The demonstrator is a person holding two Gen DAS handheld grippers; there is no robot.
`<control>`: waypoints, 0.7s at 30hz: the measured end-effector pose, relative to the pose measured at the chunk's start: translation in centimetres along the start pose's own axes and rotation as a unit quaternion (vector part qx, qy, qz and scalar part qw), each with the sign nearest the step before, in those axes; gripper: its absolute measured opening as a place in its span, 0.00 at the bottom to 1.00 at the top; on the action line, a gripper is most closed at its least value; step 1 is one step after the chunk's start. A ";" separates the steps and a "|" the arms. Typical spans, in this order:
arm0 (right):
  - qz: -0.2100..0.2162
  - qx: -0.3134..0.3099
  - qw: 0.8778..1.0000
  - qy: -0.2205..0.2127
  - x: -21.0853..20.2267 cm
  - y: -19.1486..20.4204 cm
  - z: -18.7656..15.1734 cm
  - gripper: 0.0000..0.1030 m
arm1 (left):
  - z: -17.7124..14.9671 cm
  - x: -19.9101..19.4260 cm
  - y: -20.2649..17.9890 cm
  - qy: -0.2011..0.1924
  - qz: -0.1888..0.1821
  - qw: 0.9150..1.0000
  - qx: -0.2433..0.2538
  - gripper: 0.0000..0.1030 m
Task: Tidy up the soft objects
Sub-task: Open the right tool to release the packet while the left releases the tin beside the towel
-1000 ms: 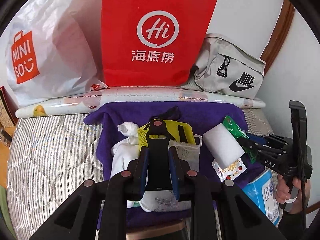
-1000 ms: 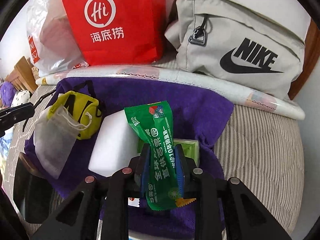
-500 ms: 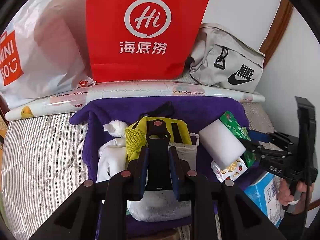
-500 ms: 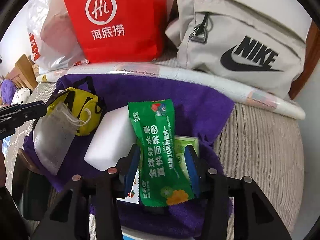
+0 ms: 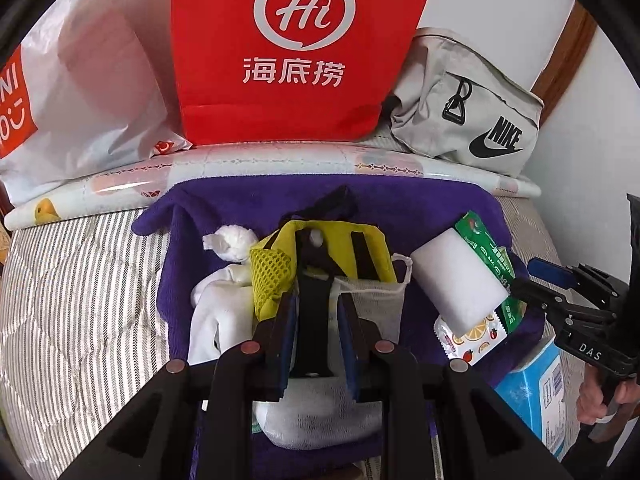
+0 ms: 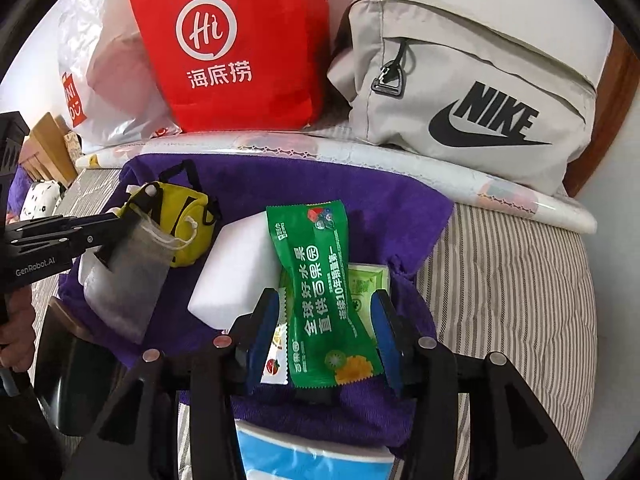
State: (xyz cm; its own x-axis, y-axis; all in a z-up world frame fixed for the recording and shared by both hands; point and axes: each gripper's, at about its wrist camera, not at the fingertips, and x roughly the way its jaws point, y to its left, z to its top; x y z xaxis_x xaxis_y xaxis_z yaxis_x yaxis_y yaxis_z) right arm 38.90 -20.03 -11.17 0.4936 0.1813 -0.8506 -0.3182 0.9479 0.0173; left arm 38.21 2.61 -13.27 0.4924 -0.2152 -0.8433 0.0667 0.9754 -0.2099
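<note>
A purple towel lies on the bed and bears soft items. My left gripper is shut on the black strap of a yellow pouch, above a white mesh drawstring bag. White socks lie to its left. My right gripper is open around a green snack packet, which lies on the towel beside a white sponge block. The left gripper also shows in the right wrist view, at the yellow pouch and mesh bag.
A red paper bag, a white Miniso plastic bag and a grey Nike bag stand along the back behind a rolled patterned mat. A blue tissue pack lies under the towel's near right edge. Striped bedding surrounds the towel.
My right gripper has opened and let go of the green packet, which now lies on the towel. My left gripper has moved forward and stays shut on the pouch strap.
</note>
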 end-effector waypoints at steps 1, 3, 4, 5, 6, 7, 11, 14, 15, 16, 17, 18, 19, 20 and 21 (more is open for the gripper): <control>0.000 0.002 1.000 0.000 -0.1 -0.1 -0.1 0.46 | 0.0 -0.1 0.0 0.003 0.003 1.000 -0.001 0.29; 0.002 0.006 1.000 0.001 -0.5 -0.2 -0.4 0.46 | -0.1 -0.4 0.0 0.004 0.005 1.000 -0.003 0.41; 0.003 0.008 1.000 0.000 -0.7 -0.2 -0.5 0.46 | -0.2 -0.7 0.0 0.002 0.004 1.000 -0.002 0.44; 0.004 0.009 1.000 -0.002 -1.0 -0.2 -0.6 0.47 | -0.2 -1.0 -0.1 -0.002 0.004 1.000 -0.001 0.45; 0.003 0.011 1.000 -0.004 -1.3 -0.2 -0.8 0.48 | -0.3 -1.4 -0.2 -0.004 0.006 1.000 0.001 0.46; 0.001 0.014 1.000 -0.005 -1.5 -0.3 -0.9 0.50 | -0.4 -1.7 -0.3 -0.005 0.008 1.000 0.002 0.48; 0.001 0.021 1.000 -0.008 -2.7 -0.3 -1.4 0.55 | -0.9 -3.6 -0.8 -0.013 0.023 1.000 0.010 0.55; -0.005 0.022 1.000 -0.014 -4.1 -0.1 -1.9 0.62 | -1.4 -5.3 -1.1 -0.024 0.035 0.999 0.013 0.61; -0.007 0.022 1.000 -0.017 -4.7 0.0 -2.2 0.63 | -1.7 -6.0 -1.2 -0.030 0.036 0.999 0.013 0.63; -0.008 0.021 1.000 -0.019 -5.4 0.2 -2.4 0.64 | -2.0 -6.6 -1.2 -0.033 0.037 0.999 0.013 0.66; -0.008 0.021 1.000 -0.020 -5.8 0.3 -2.6 0.64 | -2.3 -7.4 -1.3 -0.038 0.040 0.998 0.012 0.69; -0.010 0.021 0.999 -0.022 -6.6 0.4 -2.9 0.64 | -2.6 -8.0 -1.5 -0.042 0.042 0.998 0.012 0.71; -0.011 0.021 0.999 -0.024 -7.2 0.6 -3.2 0.65 | -2.9 -8.6 -1.6 -0.046 0.045 0.998 0.012 0.73; -0.013 0.020 0.999 -0.025 -7.8 0.8 -3.5 0.69 | -3.3 -9.4 -1.8 -0.049 0.045 0.998 0.014 0.73; -0.016 0.019 0.999 -0.027 -8.6 1.0 -3.9 0.72 | -3.6 -10.0 -1.9 -0.051 0.046 0.998 0.014 0.73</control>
State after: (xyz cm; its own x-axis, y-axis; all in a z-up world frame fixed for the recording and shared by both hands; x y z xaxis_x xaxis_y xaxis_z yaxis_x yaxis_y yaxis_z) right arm 31.15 -21.64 -5.91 0.5461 0.1637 -0.8215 -0.2712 0.9624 0.0115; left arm 30.06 2.71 -6.23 0.5840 -0.1211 -0.8027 0.0415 0.9920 -0.1195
